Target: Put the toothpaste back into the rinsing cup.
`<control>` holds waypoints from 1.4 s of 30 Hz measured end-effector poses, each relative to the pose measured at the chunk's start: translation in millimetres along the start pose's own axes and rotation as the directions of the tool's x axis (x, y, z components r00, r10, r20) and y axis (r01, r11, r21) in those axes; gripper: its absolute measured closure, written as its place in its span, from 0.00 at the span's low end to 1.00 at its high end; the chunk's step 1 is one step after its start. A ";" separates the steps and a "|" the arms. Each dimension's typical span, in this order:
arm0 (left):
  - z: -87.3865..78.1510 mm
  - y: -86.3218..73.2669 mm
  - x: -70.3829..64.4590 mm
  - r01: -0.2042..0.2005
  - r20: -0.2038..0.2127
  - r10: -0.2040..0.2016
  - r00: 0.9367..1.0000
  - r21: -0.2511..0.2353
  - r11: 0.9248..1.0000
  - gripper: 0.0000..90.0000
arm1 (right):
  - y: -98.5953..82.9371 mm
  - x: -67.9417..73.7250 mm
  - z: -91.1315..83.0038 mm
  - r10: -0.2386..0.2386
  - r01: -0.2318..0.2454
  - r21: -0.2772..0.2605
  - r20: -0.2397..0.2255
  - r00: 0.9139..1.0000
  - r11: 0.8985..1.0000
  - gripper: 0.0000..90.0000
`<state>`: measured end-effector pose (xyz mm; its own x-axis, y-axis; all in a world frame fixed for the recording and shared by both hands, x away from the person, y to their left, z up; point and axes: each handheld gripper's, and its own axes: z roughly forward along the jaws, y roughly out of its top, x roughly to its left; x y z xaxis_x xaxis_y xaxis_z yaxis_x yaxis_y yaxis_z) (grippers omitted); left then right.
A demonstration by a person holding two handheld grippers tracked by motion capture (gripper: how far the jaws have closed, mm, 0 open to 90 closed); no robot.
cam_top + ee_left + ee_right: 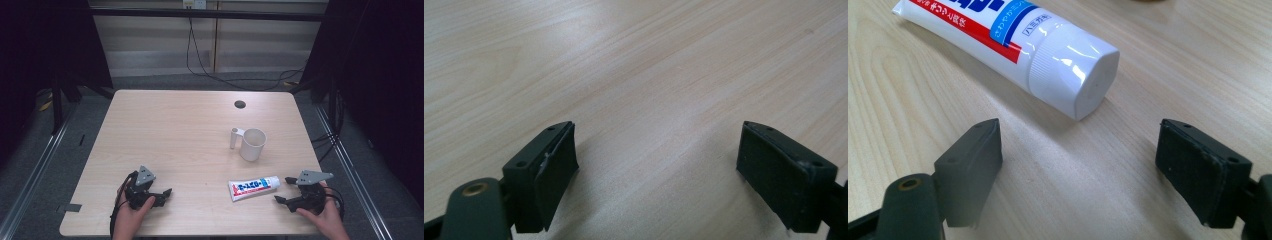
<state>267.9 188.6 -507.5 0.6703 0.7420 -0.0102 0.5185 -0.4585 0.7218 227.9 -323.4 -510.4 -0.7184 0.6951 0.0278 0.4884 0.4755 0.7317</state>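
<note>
A white toothpaste tube (253,187) with red and blue print lies flat on the wooden table (190,130), cap end toward the right. My right gripper (283,190) stands open just right of the cap, nothing between its fingers. In the right gripper view the tube's white cap (1075,80) lies just ahead of the open right gripper (1078,155). A white mug (251,144) with its handle to the left stands upright behind the tube. My left gripper (167,194) rests open near the table's front left. The left gripper view has the left gripper (656,155) open over bare wood.
A dark round cable hole (240,104) sits near the table's far edge. Black cables (210,65) run across the floor behind the table. Metal rails (40,160) flank both sides. The person's hands hold both grippers near the front edge.
</note>
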 end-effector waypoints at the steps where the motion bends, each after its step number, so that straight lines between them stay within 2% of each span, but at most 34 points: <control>1: 0.0 0.0 0.0 0.000 0.000 0.000 1.000 0.000 1.000 0.18 | 0.0 0.2 0.0 0.001 -0.001 0.000 0.001 1.000 1.000 0.21; 5: 0.0 0.0 0.0 0.000 0.000 0.000 1.000 0.000 1.000 0.18 | -0.2 1.5 -0.5 0.011 -0.011 0.002 0.011 1.000 1.000 0.21; 7: 0.0 0.0 0.1 0.000 0.001 0.000 1.000 0.000 1.000 0.18 | 1.5 0.1 -1.3 0.007 -0.007 0.018 -0.004 1.000 1.000 0.21; 8: 0.1 0.1 0.0 0.001 0.001 -0.001 1.000 -0.001 1.000 0.18 | 3.1 -0.7 -1.9 0.010 -0.010 0.033 -0.014 1.000 0.999 0.21; 10: 0.3 0.0 -0.2 0.004 0.002 -0.004 1.000 -0.003 1.000 0.18 | 12.1 -3.3 -3.2 0.004 -0.001 0.108 -0.030 1.000 0.994 0.21; 13: 0.3 0.0 -0.2 0.004 0.002 -0.004 1.000 -0.003 1.000 0.18 | 27.5 -1.7 -5.7 -0.051 0.058 0.169 -0.044 0.998 0.984 0.22; 14: 0.3 0.0 -0.3 0.005 0.001 -0.005 1.000 -0.003 1.000 0.18 | 33.7 -1.7 -6.0 -0.060 0.072 0.183 -0.070 0.996 0.980 0.22; 15: 0.0 0.1 0.1 0.000 0.001 0.000 1.000 0.001 1.000 0.18 | 40.6 -1.1 -6.1 -0.075 0.089 0.206 -0.075 0.994 0.974 0.22; 17: 0.1 0.0 -0.1 0.002 0.000 -0.002 1.000 -0.001 1.000 0.18 | 54.8 3.7 -5.5 -0.129 0.143 0.267 -0.071 0.989 0.953 0.22; 19: 0.1 0.0 -0.1 0.002 0.000 -0.002 1.000 -0.001 1.000 0.18 | 66.7 8.1 -1.7 -0.161 0.181 0.288 -0.093 0.983 0.940 0.22; 21: 0.1 0.0 -0.1 0.002 0.001 -0.002 1.000 -0.001 1.000 0.18 | 76.3 12.1 3.2 -0.195 0.222 0.320 -0.115 0.974 0.921 0.22; 25: 0.0 0.1 0.1 -0.001 0.001 0.001 1.000 0.000 1.000 0.18 | 93.4 16.3 10.5 -0.226 0.262 0.324 -0.144 0.963 0.909 0.22; 29: 0.2 0.0 -0.1 0.003 0.001 -0.003 1.000 -0.001 1.000 0.18 | 106.1 20.0 17.3 -0.245 0.286 0.332 -0.160 0.956 0.899 0.22; 31: 0.2 0.0 -0.3 0.005 0.001 -0.005 1.000 -0.003 1.000 0.18 | 110.8 21.7 22.6 -0.253 0.298 0.331 -0.172 0.952 0.895 0.22; 35: 0.3 0.0 -0.3 0.005 0.001 -0.005 1.000 -0.004 1.000 0.18 | 115.7 28.0 33.0 -0.269 0.323 0.347 -0.195 0.943 0.881 0.23; 36: 0.0 0.1 0.1 0.000 0.001 0.000 1.000 0.000 1.000 0.18 | 116.0 29.2 35.3 -0.274 0.329 0.342 -0.199 0.941 0.880 0.24; 39: 0.1 0.1 0.0 0.001 0.001 -0.001 1.000 -0.001 1.000 0.18 | 117.8 33.6 42.7 -0.280 0.342 0.355 -0.214 0.936 0.870 0.25; 42: 0.1 0.1 0.0 0.001 0.001 -0.001 1.000 -0.001 1.000 0.18 | 121.3 40.0 52.0 -0.292 0.364 0.374 -0.236 0.927 0.853 0.29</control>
<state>268.0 188.5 -507.6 0.6704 0.7419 -0.0122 0.5188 -0.4569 0.7225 284.1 -209.9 -455.9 -0.9255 0.3779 -0.0274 0.3401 0.8605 0.3794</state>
